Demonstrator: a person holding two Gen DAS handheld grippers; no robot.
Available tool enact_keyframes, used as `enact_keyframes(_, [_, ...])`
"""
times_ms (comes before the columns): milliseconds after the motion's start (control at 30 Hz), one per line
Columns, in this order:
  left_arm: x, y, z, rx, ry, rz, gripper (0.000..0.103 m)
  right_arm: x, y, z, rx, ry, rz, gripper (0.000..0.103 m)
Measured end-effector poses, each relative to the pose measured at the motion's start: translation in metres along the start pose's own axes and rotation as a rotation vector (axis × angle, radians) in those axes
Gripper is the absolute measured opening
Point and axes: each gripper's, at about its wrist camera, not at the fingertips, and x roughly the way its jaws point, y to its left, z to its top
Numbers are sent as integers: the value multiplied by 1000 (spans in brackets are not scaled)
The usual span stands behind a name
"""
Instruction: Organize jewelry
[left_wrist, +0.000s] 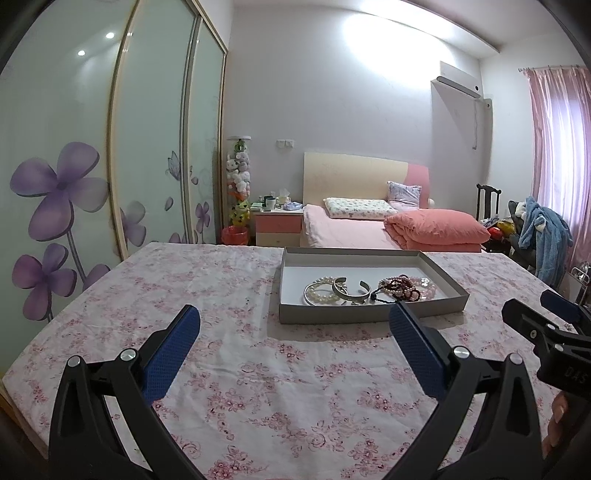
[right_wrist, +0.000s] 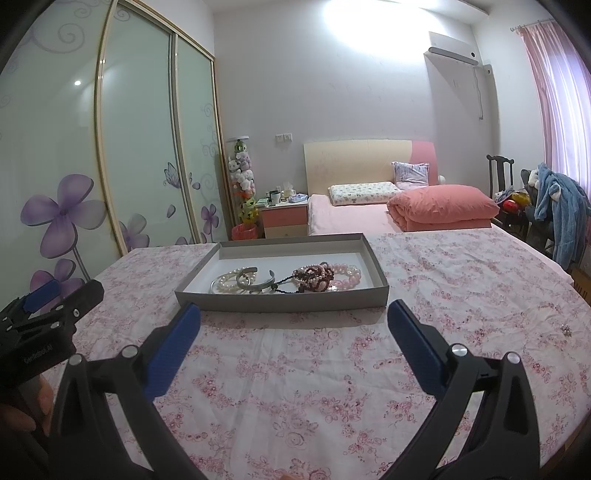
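Left gripper (left_wrist: 293, 317) black, blue textured pads (left_wrist: 173, 354), silver screws

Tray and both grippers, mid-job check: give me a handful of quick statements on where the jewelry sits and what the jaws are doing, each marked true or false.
1. The jewelry lies inside the grey tray. True.
2. The left gripper is clamped on a bracelet. False: its jaws are spread wide with nothing between them.
3. The pink bead bracelet lies at the right end of the pile in the right wrist view. True.
4. The silver cuff lies on the floral cloth outside the tray. False: it is in the tray, between the pearl bracelet and the dark red beads.
5. The right gripper is open and short of the tray. True.
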Motion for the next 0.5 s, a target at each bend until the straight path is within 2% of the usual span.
enact_keyframes(500, [1, -2, 1, 3, 8, -4, 101, 2, -1, -4, 3, 4, 1, 99])
